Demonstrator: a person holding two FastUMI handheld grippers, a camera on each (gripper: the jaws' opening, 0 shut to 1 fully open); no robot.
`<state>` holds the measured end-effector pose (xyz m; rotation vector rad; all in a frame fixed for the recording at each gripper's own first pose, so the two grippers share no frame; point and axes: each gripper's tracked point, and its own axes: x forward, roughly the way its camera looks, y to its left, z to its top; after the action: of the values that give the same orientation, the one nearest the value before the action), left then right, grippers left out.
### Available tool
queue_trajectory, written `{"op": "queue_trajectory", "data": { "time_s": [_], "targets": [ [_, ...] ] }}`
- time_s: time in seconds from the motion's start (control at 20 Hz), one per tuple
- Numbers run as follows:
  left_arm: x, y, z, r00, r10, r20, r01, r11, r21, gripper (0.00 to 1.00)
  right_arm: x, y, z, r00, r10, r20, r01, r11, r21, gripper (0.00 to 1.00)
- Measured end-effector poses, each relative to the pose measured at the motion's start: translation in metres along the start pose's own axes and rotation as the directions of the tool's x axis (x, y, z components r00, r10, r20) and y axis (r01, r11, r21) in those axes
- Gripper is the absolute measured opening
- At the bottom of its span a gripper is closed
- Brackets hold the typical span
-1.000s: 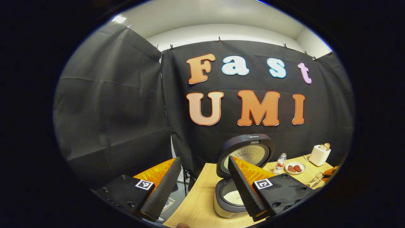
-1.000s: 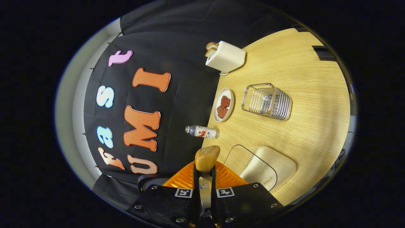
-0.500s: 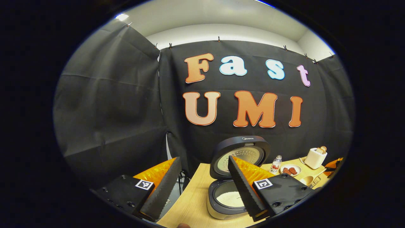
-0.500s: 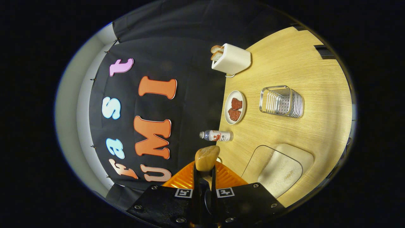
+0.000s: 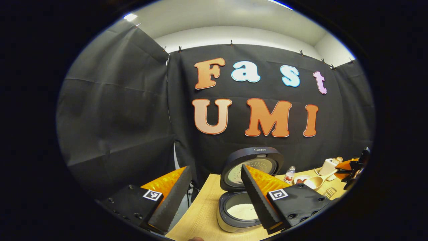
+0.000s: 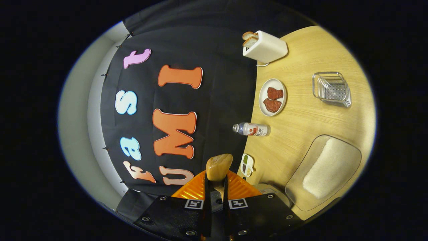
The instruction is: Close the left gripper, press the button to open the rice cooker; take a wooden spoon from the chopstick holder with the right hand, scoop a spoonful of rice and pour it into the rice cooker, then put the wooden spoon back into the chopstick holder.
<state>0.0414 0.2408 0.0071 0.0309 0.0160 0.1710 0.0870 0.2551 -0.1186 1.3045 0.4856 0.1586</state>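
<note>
Two claws, left claw [image 5: 214,197] spread apart above open cooker [image 5: 239,211], right claw [image 6: 215,201] clamped on spoon [image 6: 219,166], rice tray [image 6: 324,172] to its right.

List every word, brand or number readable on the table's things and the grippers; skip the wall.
Rice cooker lid: small print on its rim, too small to read.
Bottle: label print, too blurred to read.
Left gripper and right gripper: square coded markers, no words.
Wooden spoon in the right gripper: no text.
Nothing can be quoted.
</note>
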Motion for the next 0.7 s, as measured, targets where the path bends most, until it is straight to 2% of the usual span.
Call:
{"op": "queue_trajectory", "data": {
  "time_s": [0.5,0.7],
  "targets": [
    [-0.014,0.026,0.0,0.999,0.039,-0.008,-0.039,0.999,0.004,0.97,0.043,0.042,-0.059,0.996,0.03,-0.089,-0.036,0.997,-0.068,0.13],
    [-0.016,0.036,-0.002,0.999,0.053,-0.009,-0.053,0.999,0.004,0.97,0.052,0.051,-0.078,0.995,0.032,-0.099,-0.048,0.987,-0.156,0.13]
  ]
}}
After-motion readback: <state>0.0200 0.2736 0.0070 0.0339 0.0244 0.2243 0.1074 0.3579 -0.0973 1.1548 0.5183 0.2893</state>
